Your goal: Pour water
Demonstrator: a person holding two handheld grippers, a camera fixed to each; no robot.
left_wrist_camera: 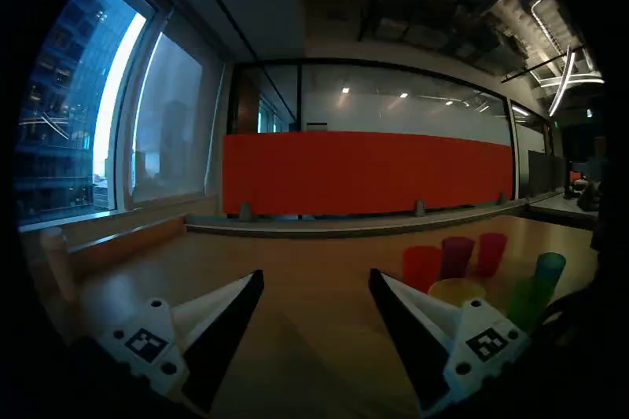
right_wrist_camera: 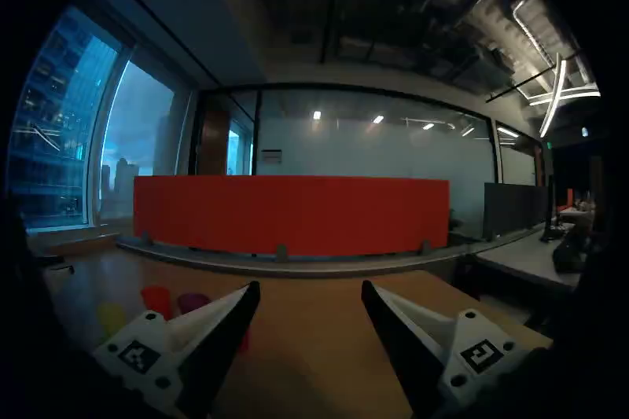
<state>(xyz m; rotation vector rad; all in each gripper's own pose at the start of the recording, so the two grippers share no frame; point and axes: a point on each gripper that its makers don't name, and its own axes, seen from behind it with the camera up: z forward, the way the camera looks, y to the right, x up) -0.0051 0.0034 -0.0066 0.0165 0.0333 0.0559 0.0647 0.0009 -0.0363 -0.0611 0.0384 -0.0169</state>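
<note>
Left side first: the left hand-held gripper [left_wrist_camera: 314, 273] is spread wide with nothing between its fingers. It's held level and low over the counter [left_wrist_camera: 314, 356], nose aimed at the red divider [left_wrist_camera: 362, 171].

The cups [left_wrist_camera: 457, 254] are what matters here. They stand upright in a little bunch at about 3 o'clock from it, near but not touching, with the red cup [left_wrist_camera: 422, 266] closest in and the teal cup [left_wrist_camera: 549, 268] farthest out. Can't tell if any has water in it, too dim.

The right hand-held gripper [right_wrist_camera: 309, 285] is spread, empty and level too, and from it the cups sit at about 9 o'clock, partly behind its left finger.

So the cups are between the two. I'd guess the left one is nearer, since they look bigger from there. Either one would need to swing inward to reach them.
</note>
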